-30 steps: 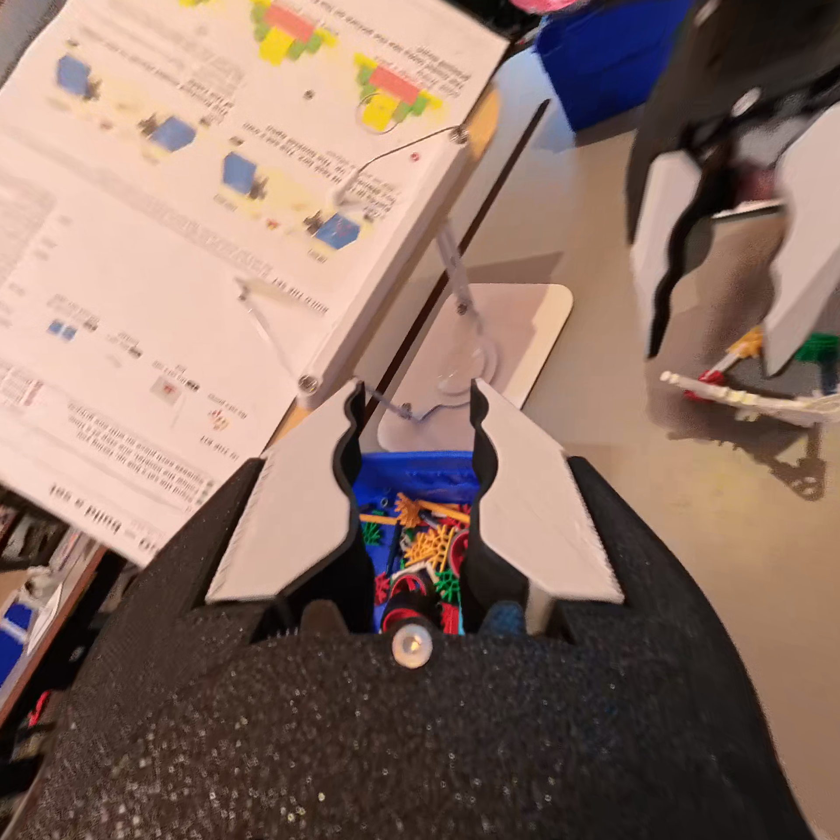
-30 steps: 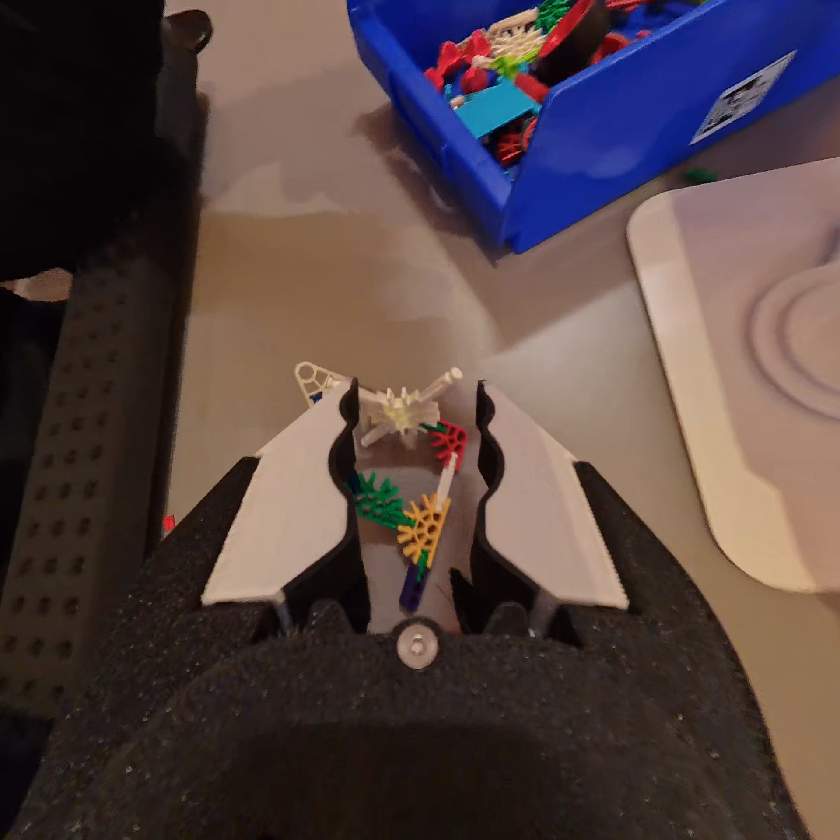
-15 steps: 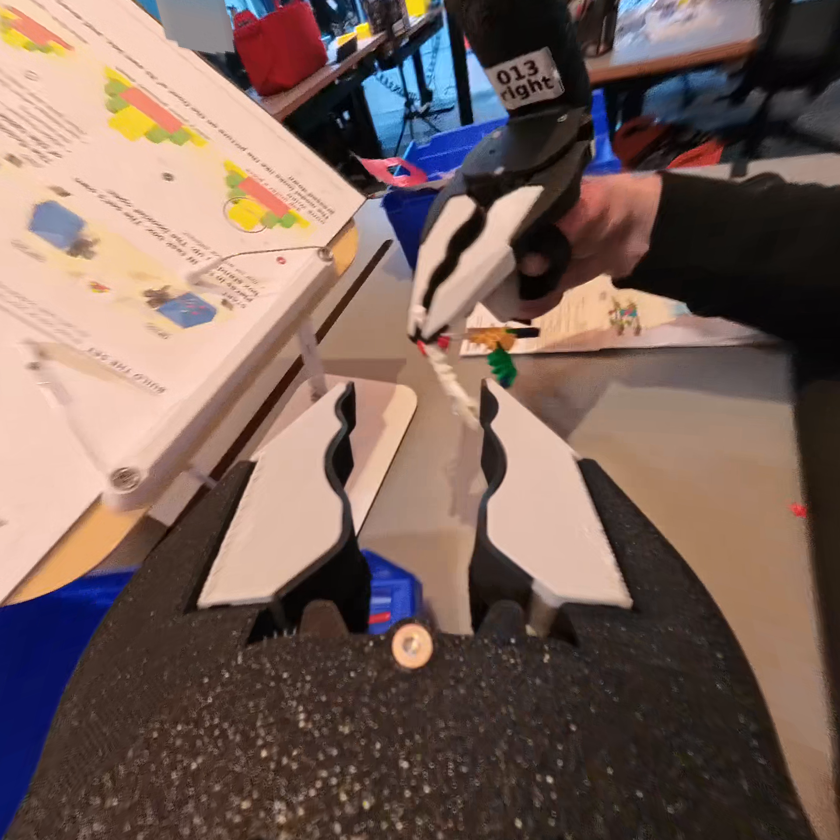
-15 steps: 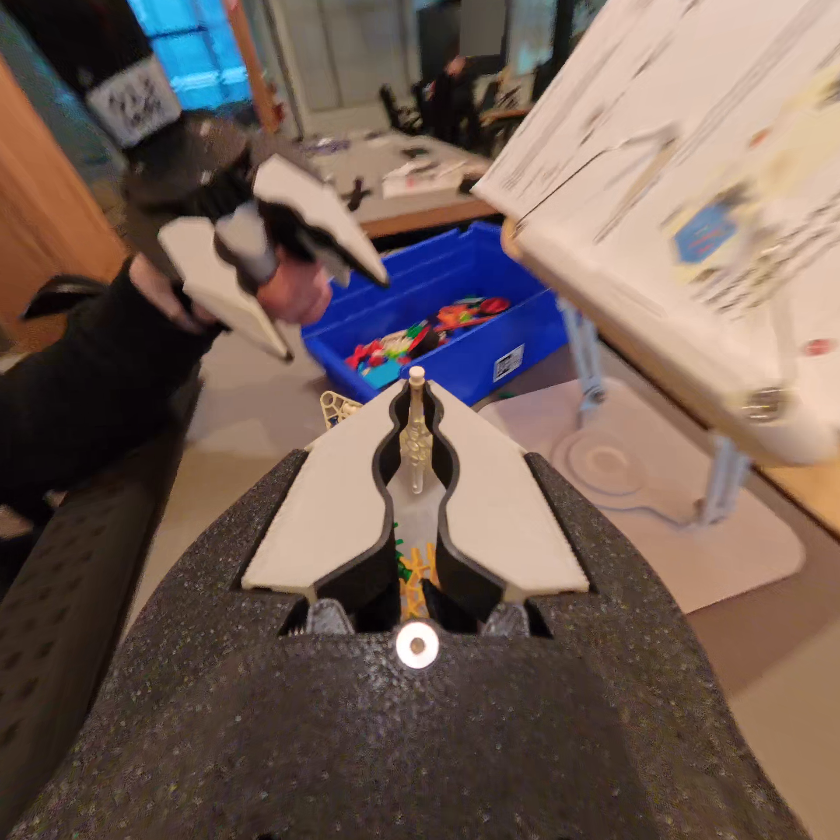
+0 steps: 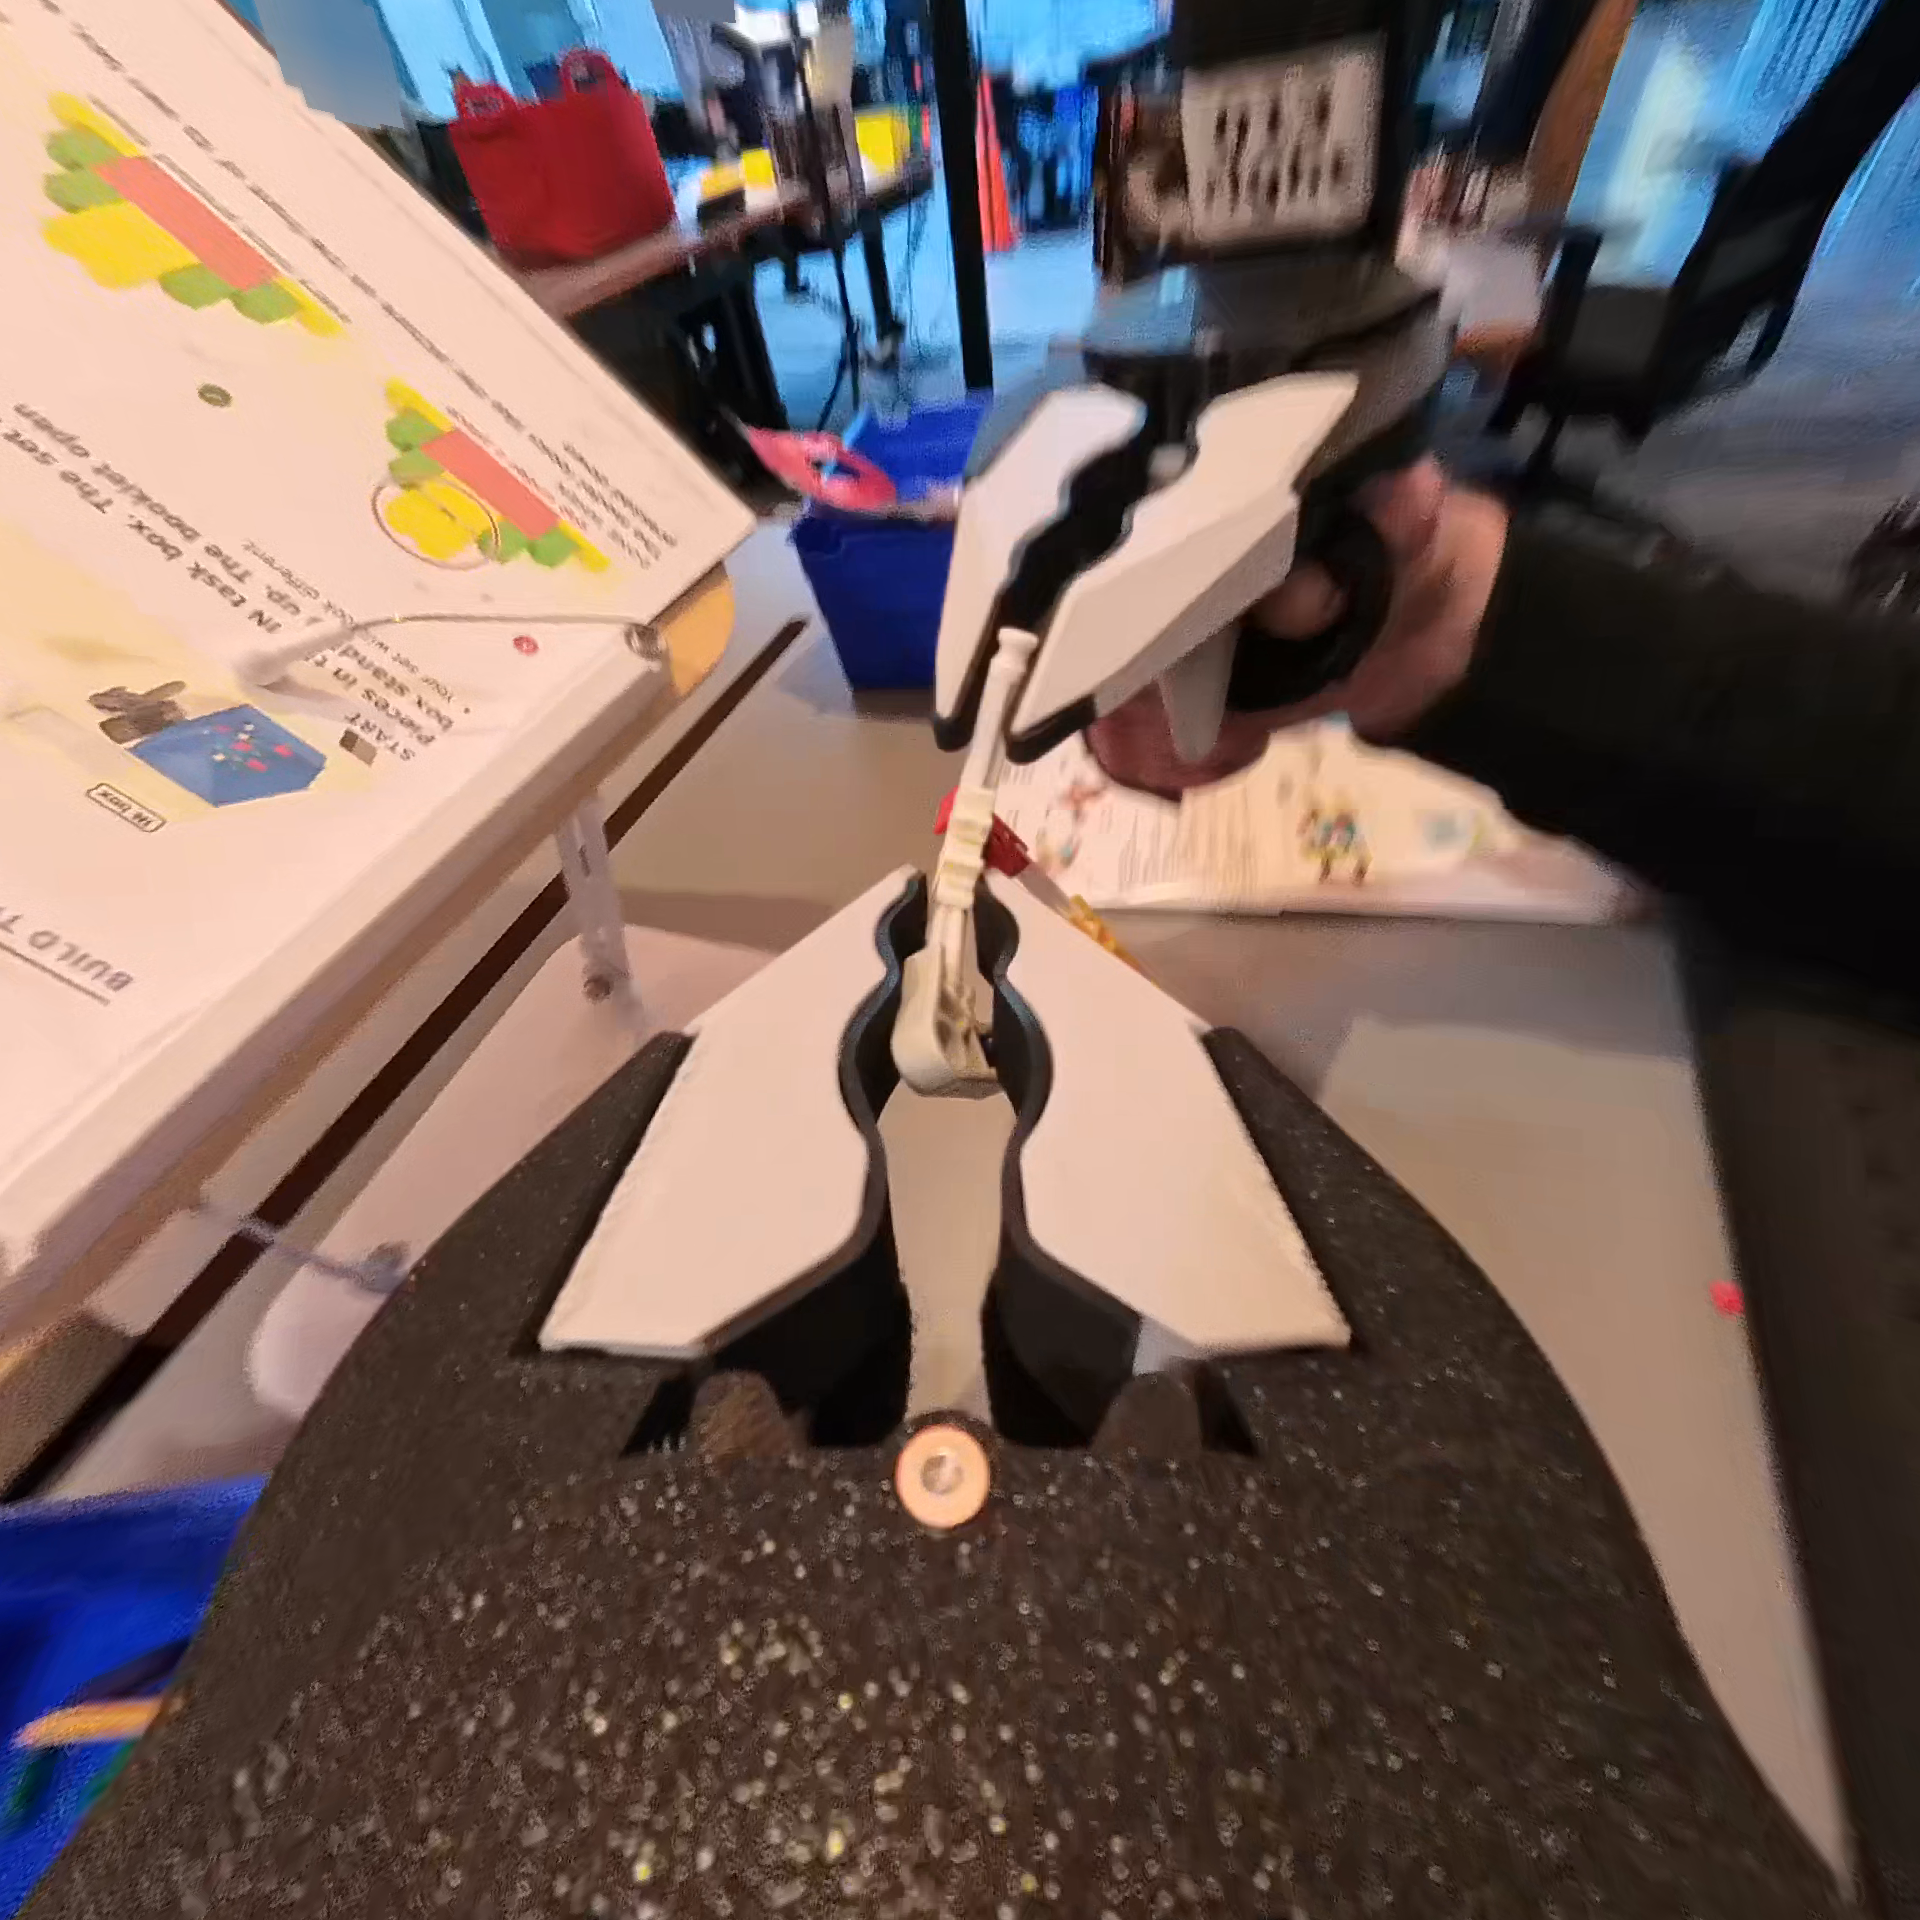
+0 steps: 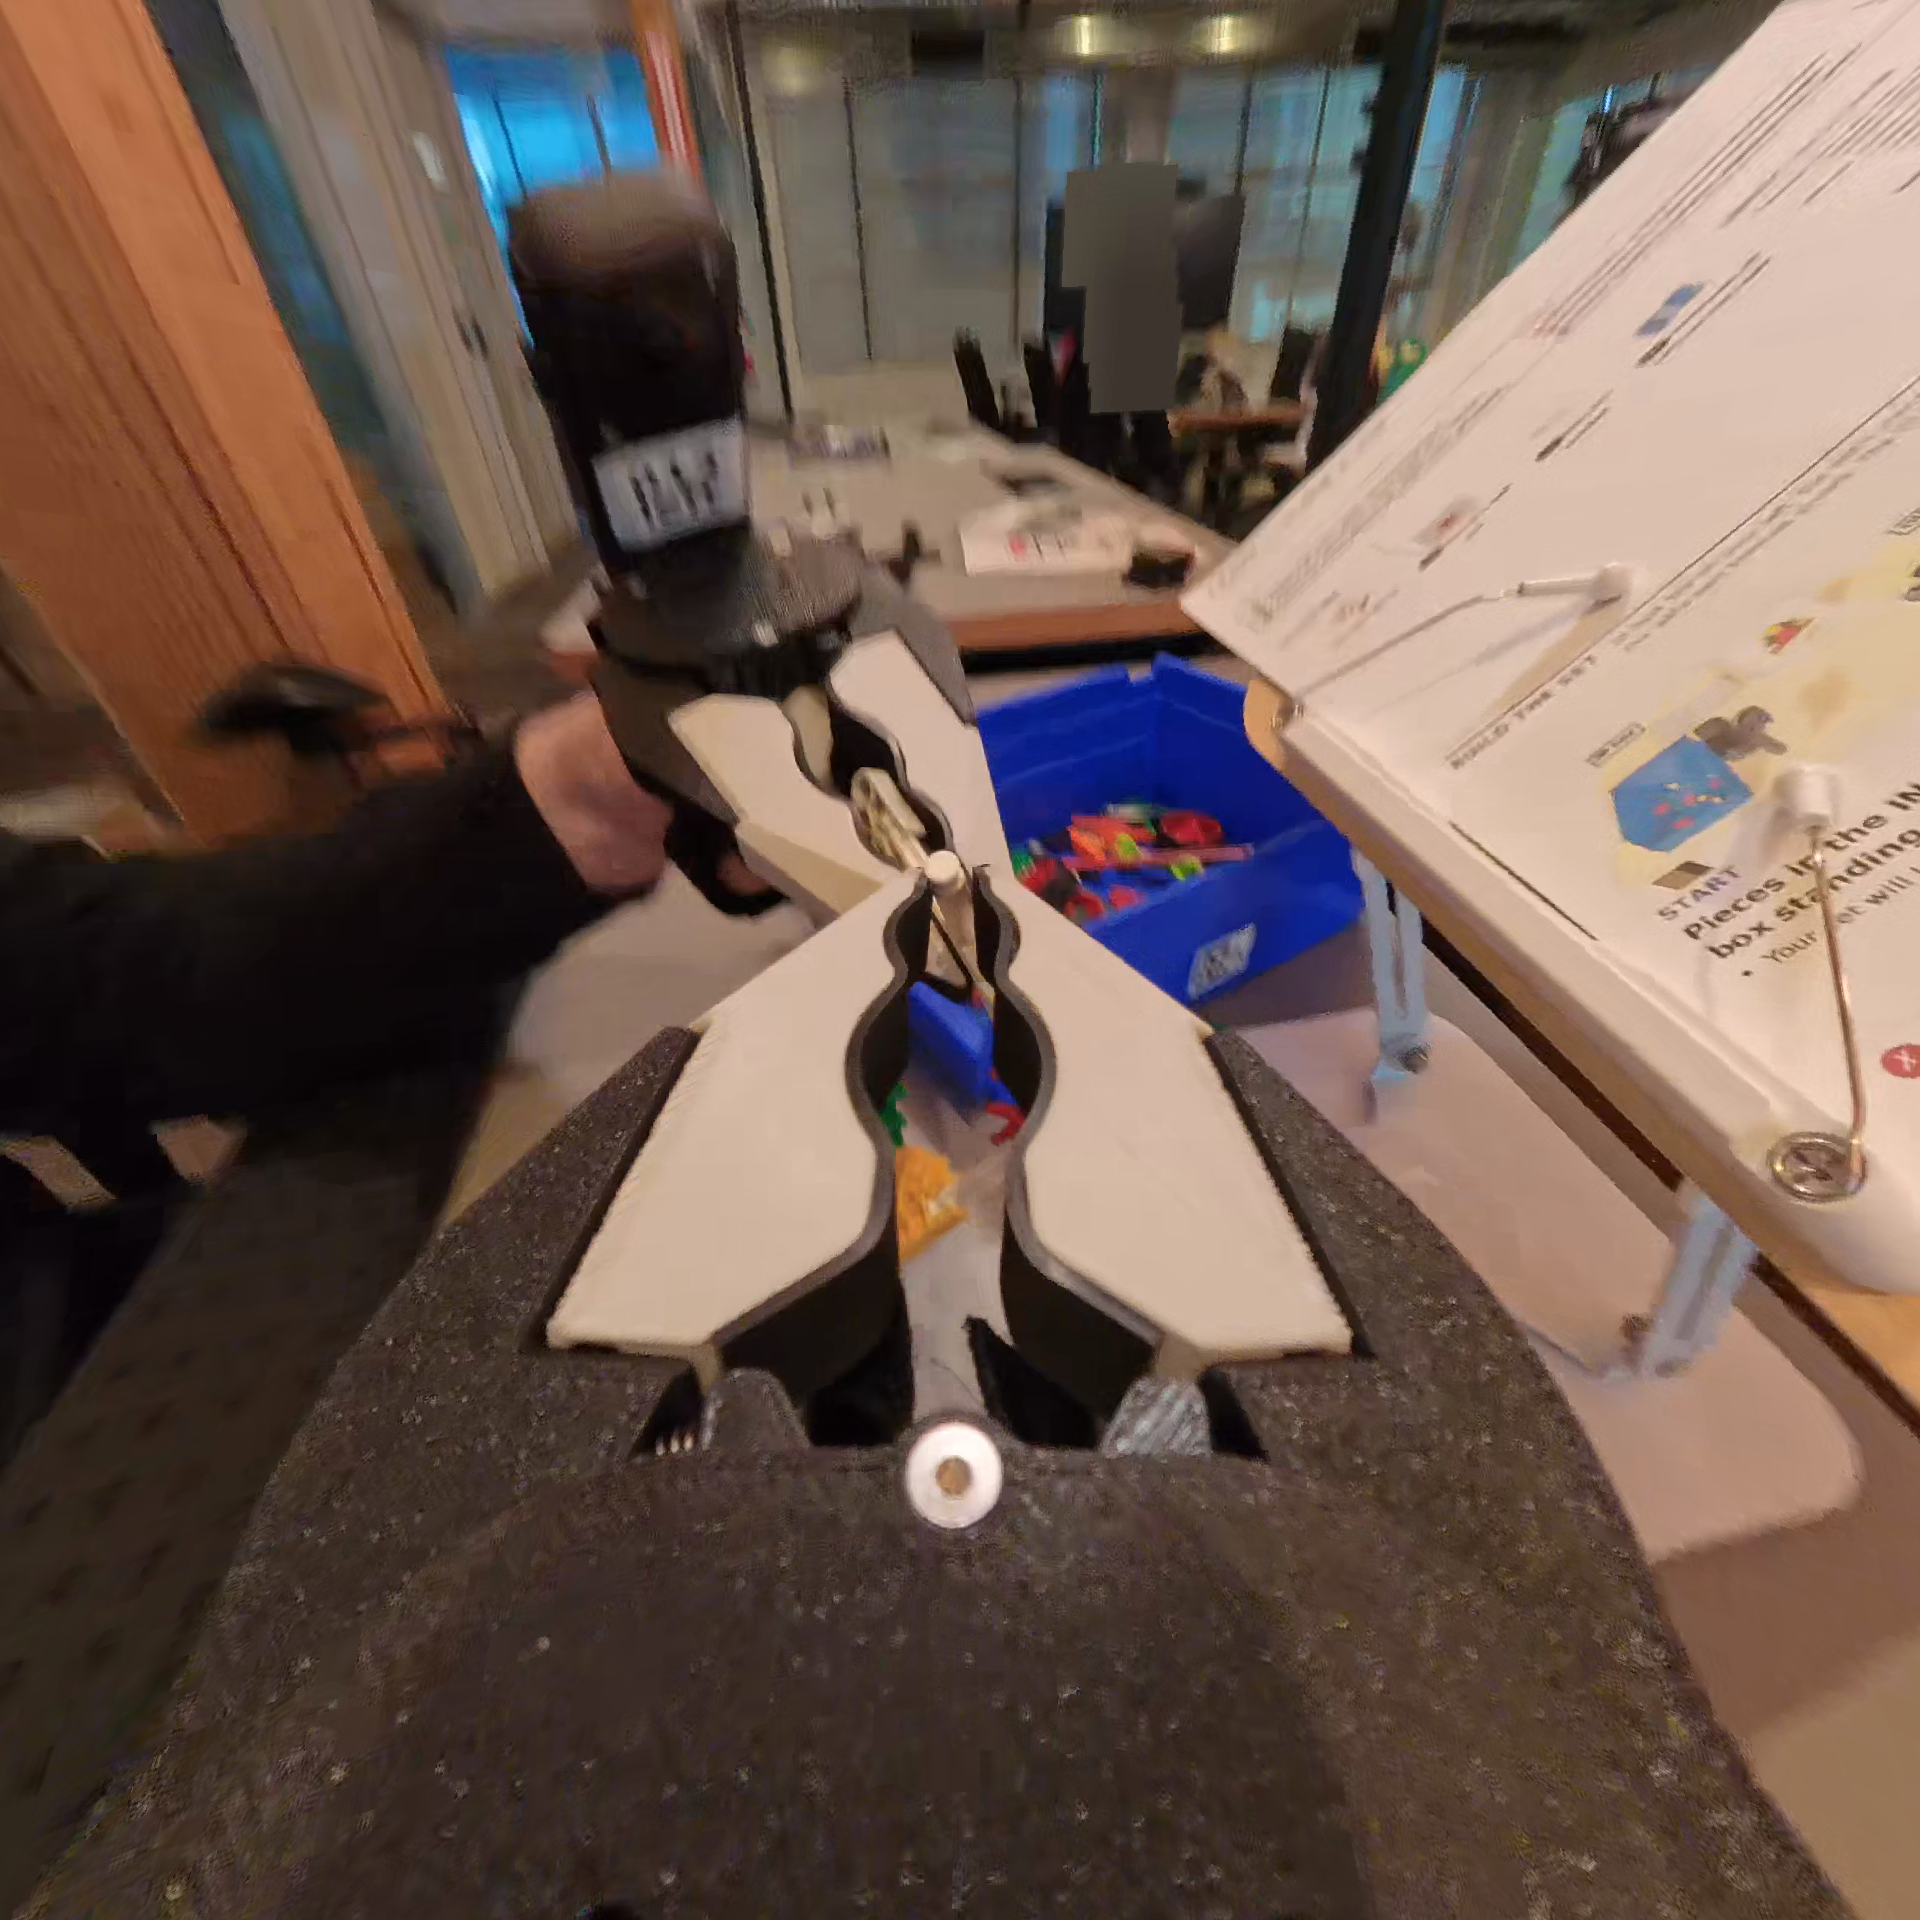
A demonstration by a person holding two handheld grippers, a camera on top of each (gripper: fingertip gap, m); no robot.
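A small toy-rod assembly hangs in the air between both grippers. My left gripper [image 5: 951, 904] is shut on a white connector [image 5: 940, 1013] at one end of a white rod [image 5: 982, 769]. A red connector [image 5: 1003, 836] and a yellow piece [image 5: 1091, 925] hang from the rod. The right gripper [image 5: 987, 727] grips the rod's other end, held by a hand in a dark sleeve. In the right wrist view my right gripper [image 6: 951, 894] is shut on the rod tip [image 6: 943, 868], with yellow [image 6: 925, 1195], green and red connectors below. The left gripper [image 6: 904, 862] meets it tip to tip.
A tilted instruction board [image 5: 312, 520] on a stand is at the left; it also shows in the right wrist view [image 6: 1610, 727], with its white base plate [image 6: 1558, 1403]. A blue bin of toy parts [image 6: 1164, 831] sits behind. A printed leaflet [image 5: 1299, 842] lies on the table. Both grippers' tips are close together, under 4 cm apart.
Both grippers rose from the table. The right one shut on the white rod assembly and lifted it. The left one, open half a second ago, has shut on the white connector.
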